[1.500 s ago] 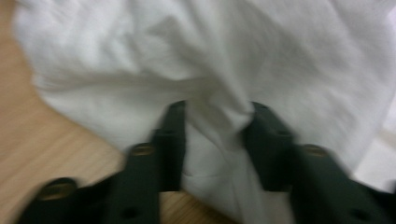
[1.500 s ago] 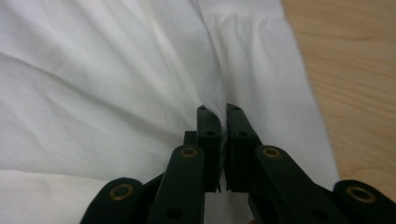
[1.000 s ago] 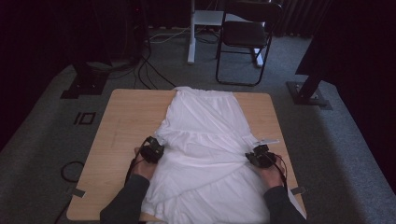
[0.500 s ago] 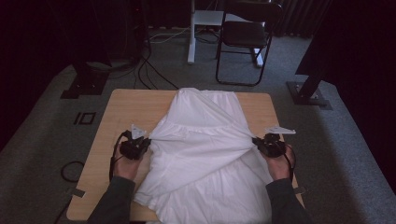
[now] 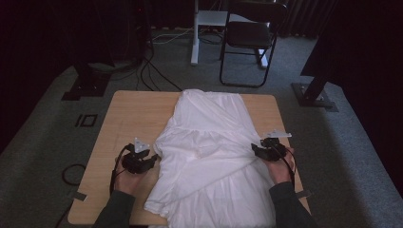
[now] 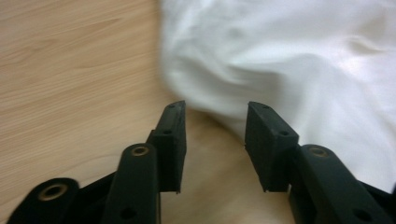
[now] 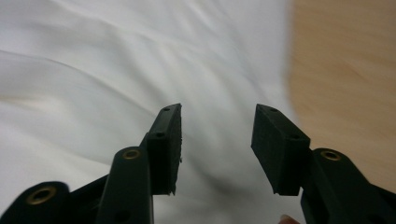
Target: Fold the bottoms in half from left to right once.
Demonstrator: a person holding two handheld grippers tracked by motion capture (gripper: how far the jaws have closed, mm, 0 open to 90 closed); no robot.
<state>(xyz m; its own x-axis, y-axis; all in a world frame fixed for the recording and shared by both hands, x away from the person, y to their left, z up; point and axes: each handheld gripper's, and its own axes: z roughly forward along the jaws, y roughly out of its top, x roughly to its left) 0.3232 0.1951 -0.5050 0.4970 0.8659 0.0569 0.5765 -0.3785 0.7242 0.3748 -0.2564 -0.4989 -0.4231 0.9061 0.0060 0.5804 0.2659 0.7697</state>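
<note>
1. My left tool [image 5: 153, 159]: jaws stand apart and have just been opening, with nothing between them. In the left gripper view [image 6: 214, 126] bare wood shows in the gap, and the cloth's edge lies just past the tips.
2. My right tool [image 5: 254, 149]: jaws likewise apart and just opened, gripping nothing. In the right gripper view [image 7: 217, 133] the cloth lies under and beyond the gap, not pinched by the pads.
3. White garment [image 5: 209, 156]: one item, thin white fabric, spread lengthwise down the middle of the table, narrow at the far end, wider towards me. A gathered seam crosses its upper part; a diagonal fold runs across the lower part. Surface rumpled, with soft creases around both tools. Its left edge bulges beside my left tool; its right edge lies at my right tool.
4. Table [image 5: 128, 114]: light wood, bare on either side of the garment.
5. Hard to make out:
   - The garment's near hem runs off the bottom of the high view, between my sleeves.
   - Both gripper views are blurred; the weave and stitching cannot be read.
   - Whether the right tool's tips touch the cloth I cannot tell.
   - What kind of garment it is remains uncertain.
</note>
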